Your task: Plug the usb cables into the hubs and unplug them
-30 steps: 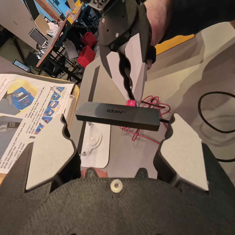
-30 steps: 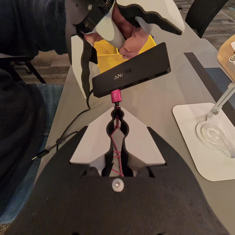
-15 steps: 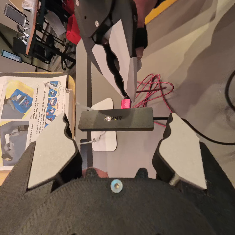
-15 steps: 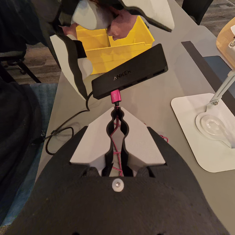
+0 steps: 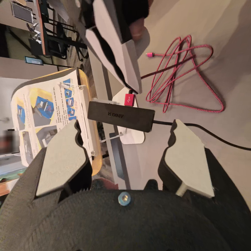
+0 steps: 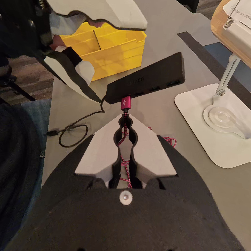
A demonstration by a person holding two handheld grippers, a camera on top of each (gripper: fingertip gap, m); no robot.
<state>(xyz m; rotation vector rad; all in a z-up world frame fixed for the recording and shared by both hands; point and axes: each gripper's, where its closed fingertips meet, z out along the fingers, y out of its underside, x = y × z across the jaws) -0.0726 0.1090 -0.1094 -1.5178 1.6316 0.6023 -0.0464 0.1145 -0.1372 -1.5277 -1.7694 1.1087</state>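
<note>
Pink plug [image 6: 126, 103] in hub [image 6: 146, 80] | R jaws pinch cable | L jaws wide

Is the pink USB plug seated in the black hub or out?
In. The pink plug meets the hub at its end port, no metal tip showing; right gripper pinches its cable.

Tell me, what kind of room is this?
Probably a lab or workshop: a grey worktable with a yellow parts bin, a printed instruction sheet on a stand, and cluttered benches behind.
</note>
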